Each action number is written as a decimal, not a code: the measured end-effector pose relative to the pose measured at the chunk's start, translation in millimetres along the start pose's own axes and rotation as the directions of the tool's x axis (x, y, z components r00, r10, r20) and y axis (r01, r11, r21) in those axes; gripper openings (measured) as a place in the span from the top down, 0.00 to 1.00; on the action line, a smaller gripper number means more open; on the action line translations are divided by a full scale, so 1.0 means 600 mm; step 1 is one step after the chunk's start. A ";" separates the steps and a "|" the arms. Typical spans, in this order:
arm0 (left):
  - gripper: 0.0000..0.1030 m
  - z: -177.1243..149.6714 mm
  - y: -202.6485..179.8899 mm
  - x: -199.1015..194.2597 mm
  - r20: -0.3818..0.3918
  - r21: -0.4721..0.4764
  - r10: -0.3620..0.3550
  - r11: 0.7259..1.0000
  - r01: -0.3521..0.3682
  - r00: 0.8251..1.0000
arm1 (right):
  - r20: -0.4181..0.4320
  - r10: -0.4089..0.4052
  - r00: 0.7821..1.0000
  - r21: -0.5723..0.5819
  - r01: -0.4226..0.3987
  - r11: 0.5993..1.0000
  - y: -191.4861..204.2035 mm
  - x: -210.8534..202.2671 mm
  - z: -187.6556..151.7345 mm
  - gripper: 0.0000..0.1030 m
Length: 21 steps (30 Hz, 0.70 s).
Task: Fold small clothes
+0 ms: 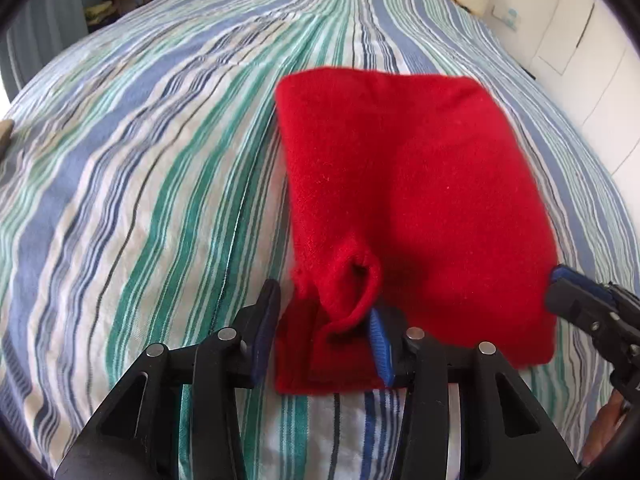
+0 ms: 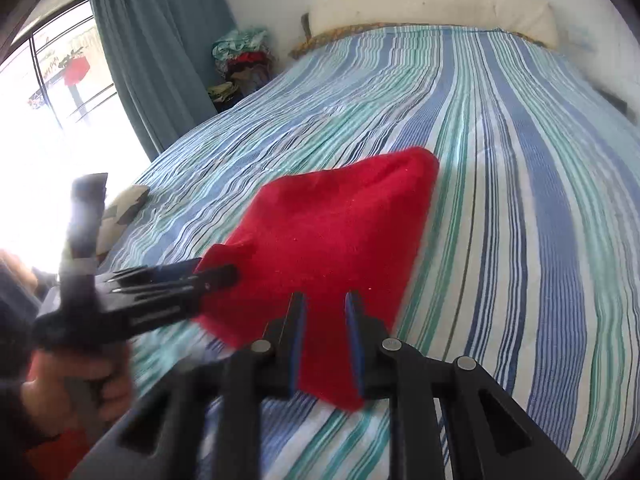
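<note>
a red cloth [image 1: 404, 184] is laid folded on the striped bed [image 1: 140, 184], its far edge flat and its near edge bunched and lifted off the sheet. the left gripper [image 1: 320, 328] is set at the near left corner, jaws part spread with a raised fold of cloth between them; the blue pad [image 1: 378, 340] is touched by that fold, but whether the cloth is pinched cannot be told. the right gripper [image 2: 326, 344] is placed at the near right corner, jaws narrowly parted with the cloth's corner between the pads; a firm grip cannot be told there either. in the right wrist view the left gripper is blurred, held by a hand [image 2: 68, 396]. a pillow [image 2: 432, 8] lies at the bed's head, a clothes pile [image 2: 240, 64] beside a curtain [image 2: 156, 40].
</note>
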State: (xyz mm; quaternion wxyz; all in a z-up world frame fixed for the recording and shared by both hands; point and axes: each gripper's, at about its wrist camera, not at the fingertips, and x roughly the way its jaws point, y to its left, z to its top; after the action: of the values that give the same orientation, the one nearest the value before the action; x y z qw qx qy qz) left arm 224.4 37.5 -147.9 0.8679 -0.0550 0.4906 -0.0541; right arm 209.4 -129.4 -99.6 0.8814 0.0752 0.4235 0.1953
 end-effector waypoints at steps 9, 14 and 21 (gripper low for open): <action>0.21 0.061 0.027 -0.094 0.126 -0.054 -0.081 0.995 0.088 0.989 | -0.023 0.066 0.998 0.056 -0.064 0.996 -0.030 0.037 0.039 0.78; 0.21 0.069 0.024 0.030 -0.050 -0.034 -0.008 0.999 0.007 0.999 | 0.014 0.053 0.999 0.113 -0.054 0.992 -0.064 0.081 0.127 0.77; 0.08 0.073 0.067 -0.054 0.080 -0.076 -0.145 0.986 0.151 0.986 | -0.047 0.034 0.998 0.121 -0.028 0.992 -0.068 0.121 0.096 0.49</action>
State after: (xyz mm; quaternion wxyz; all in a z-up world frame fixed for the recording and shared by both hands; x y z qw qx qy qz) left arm 246.8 84.0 -104.0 0.8761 -0.1289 0.4546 -0.0963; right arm 306.9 -135.2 -127.4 0.8616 0.1299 0.4545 0.1849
